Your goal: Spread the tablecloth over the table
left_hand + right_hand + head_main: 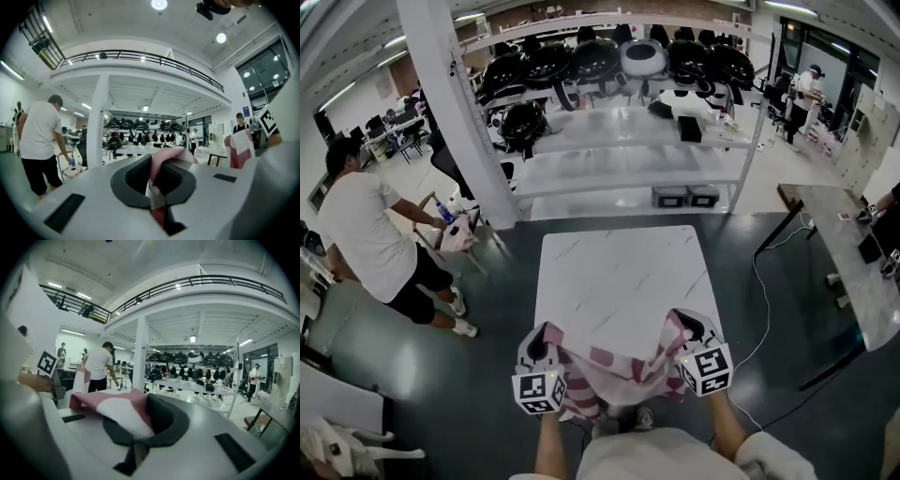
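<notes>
Tablecloth point(614, 375) of pink-and-white checks hangs bunched between the two grippers at the near edge of the white marble-look table point(619, 272), sagging in the middle, and most of the tabletop is bare. The left gripper point(537, 345) has its jaws pinched tight on one end of the cloth, and the right gripper point(697, 330) is clamped on the other end. A person in a white shirt point(364, 234) stands well off to the left, beside a chair.
</notes>
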`<state>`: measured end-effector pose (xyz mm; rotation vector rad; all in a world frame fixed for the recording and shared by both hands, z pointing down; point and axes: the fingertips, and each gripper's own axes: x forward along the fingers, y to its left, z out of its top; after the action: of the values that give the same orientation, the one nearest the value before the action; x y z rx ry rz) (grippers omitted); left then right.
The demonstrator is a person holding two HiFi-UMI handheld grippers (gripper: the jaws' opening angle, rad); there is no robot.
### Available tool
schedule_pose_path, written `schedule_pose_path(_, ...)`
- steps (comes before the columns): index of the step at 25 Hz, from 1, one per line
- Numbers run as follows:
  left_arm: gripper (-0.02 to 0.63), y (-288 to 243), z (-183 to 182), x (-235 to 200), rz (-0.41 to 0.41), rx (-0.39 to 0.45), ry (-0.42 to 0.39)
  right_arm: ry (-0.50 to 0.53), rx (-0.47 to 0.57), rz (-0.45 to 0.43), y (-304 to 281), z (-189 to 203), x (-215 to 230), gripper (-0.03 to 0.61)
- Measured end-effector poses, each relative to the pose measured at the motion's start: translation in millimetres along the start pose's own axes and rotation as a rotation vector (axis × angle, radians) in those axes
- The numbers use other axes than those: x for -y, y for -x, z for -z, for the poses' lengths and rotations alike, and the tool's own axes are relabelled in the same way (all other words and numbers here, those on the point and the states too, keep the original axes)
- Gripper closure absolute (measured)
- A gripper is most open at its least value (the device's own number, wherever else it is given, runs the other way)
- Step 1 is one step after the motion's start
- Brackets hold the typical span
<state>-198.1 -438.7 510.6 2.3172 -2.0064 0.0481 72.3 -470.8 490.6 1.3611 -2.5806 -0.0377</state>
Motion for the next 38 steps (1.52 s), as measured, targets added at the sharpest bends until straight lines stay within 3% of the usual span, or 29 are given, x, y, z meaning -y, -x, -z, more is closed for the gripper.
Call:
schedule_pose_path(4, 0.588, 32.7, -0.4, -37.3, -0.095, 0.017, 0.007, 0.008, 0.019, -0.088, -22.2, -11.1, -35.9, 0.565)
schedule_pose_path(8, 0.588, 80.1, -0.3, -91.2, -0.251, 0.031, 0.013, 0.03, 0.048, -0.231, -53.8, -24.6, -90.0, 0.565)
schedule_pose_path(18, 0.588, 246.1, -26.0, -234.2, -0.687, 0.096, 0.001, 0.092, 0.134, -0.622, -116.8, -72.9, -265.7, 0.565)
schedule_pose_path(26, 0.588, 359.4, -41.5, -301.8, -0.936, 0.12, -0.029, 0.143, 0.177, -0.857, -146.8, -98.3, -401.0, 0.565)
schedule_pose_path(32, 0.588, 421.6, -43.4, -345.1, -1.06, 0.139, -0.027, 0.206, 0.203, -0.932, -178.8, -117.1, -471.4, 0.565)
schedule_pose_path(35, 0.588, 448.0, -46.2, -366.7, -1.106, 0.152, -0.016, 0.212, 0.197, -0.899, -210.8, -128.7, -479.1, 0.565)
schedule_pose_path(38, 0.588, 472.2, -48.8, -389.5, -1.144, 0.173, 0.007, 0.156, 0.17, -0.828, -251.9, -140.5, -464.6, 0.565)
